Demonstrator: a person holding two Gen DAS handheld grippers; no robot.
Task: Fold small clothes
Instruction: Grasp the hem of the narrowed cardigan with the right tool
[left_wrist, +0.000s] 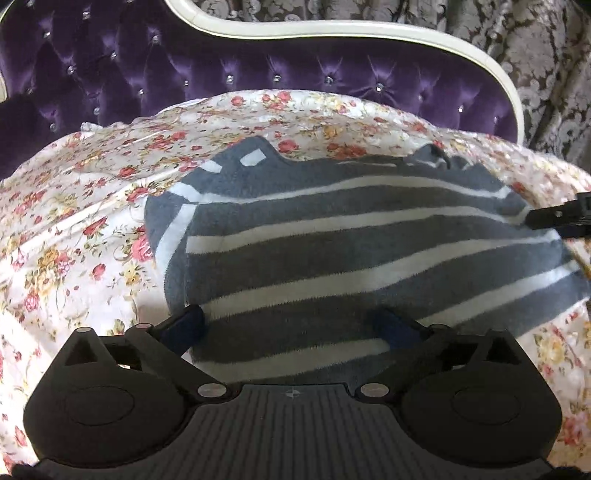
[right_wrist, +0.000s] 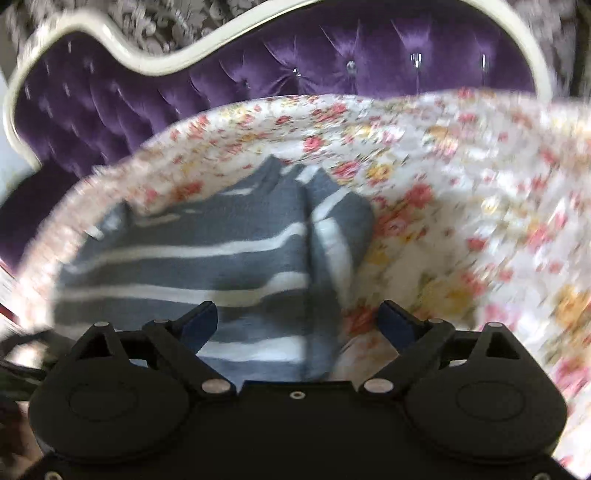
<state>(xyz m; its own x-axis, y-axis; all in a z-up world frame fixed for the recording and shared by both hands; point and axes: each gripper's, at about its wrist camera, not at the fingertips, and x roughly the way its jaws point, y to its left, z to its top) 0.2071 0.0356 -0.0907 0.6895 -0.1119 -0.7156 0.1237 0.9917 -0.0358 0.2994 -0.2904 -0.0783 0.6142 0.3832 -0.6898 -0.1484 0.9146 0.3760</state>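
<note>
A small grey garment with white stripes (left_wrist: 351, 251) lies flat on a floral sheet (left_wrist: 74, 221). Its sleeve on the left is folded in over the body. My left gripper (left_wrist: 295, 328) is open, with its jaws spread just above the garment's near hem. The right gripper shows at the right edge of the left wrist view (left_wrist: 561, 218), by the garment's right side. In the blurred right wrist view the garment (right_wrist: 221, 258) lies left of centre with its right sleeve folded in. My right gripper (right_wrist: 297, 325) is open over the garment's lower right edge and holds nothing.
The floral sheet (right_wrist: 461, 221) covers a bed. A purple tufted headboard (left_wrist: 258, 74) with a cream frame (left_wrist: 332, 29) stands behind it. Patterned grey curtains (left_wrist: 535, 55) hang beyond. A dark object (right_wrist: 18, 362) sits at the far left of the right wrist view.
</note>
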